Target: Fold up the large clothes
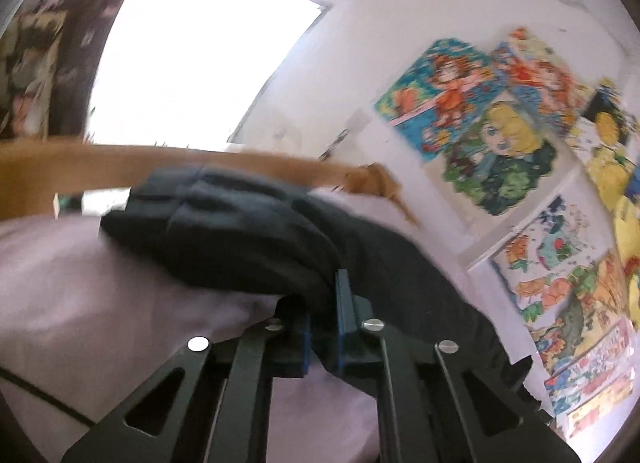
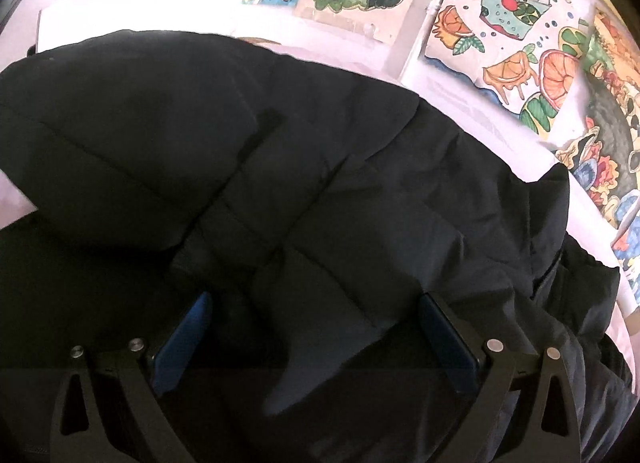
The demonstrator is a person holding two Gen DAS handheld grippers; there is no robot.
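A black padded jacket lies on a pale lilac bed sheet. My left gripper is shut on a fold of the jacket, with the cloth pinched between its blue pads. In the right wrist view the same jacket fills most of the frame, puffy and partly folded over itself. My right gripper is open, with its blue pads wide apart on either side of a ridge of the jacket, not closed on it.
A wall with several colourful drawings stands close behind the bed, also in the right wrist view. A bright window is at the far left. A wooden bed rail runs behind the jacket.
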